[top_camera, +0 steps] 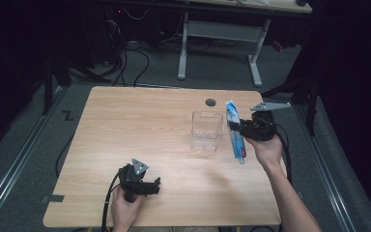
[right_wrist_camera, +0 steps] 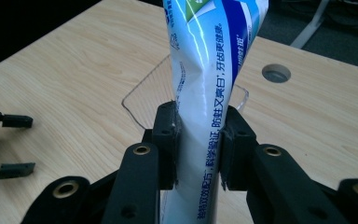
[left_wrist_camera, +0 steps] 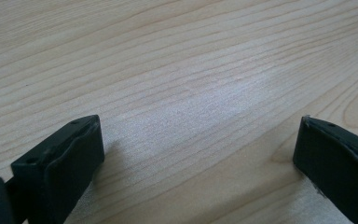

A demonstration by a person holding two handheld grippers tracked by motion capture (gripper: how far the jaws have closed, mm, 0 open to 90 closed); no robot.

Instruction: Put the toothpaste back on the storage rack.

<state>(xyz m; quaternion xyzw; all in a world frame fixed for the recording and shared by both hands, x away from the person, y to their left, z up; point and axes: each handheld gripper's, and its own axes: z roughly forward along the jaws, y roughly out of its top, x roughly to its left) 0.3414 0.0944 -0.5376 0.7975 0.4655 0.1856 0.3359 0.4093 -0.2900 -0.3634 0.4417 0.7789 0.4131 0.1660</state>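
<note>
A blue and white toothpaste tube (top_camera: pixel 235 131) hangs in the air at the table's right side, just right of a clear plastic cup (top_camera: pixel 206 130). My right gripper (top_camera: pixel 233 126) is shut on the tube's middle. In the right gripper view the two black pads squeeze the tube (right_wrist_camera: pixel 204 116), with the clear cup (right_wrist_camera: pixel 142 100) behind it. My left gripper (top_camera: pixel 157 185) rests near the table's front edge, held by a hand. Its jaws stand wide apart over bare wood in the left gripper view (left_wrist_camera: pixel 198 154), with nothing between them.
The wooden table (top_camera: pixel 125 125) has a round cable hole (top_camera: pixel 210 102) behind the cup. A white-legged desk (top_camera: pixel 222 34) and cables stand on the floor beyond. Cables trail from both grippers toward the front edge.
</note>
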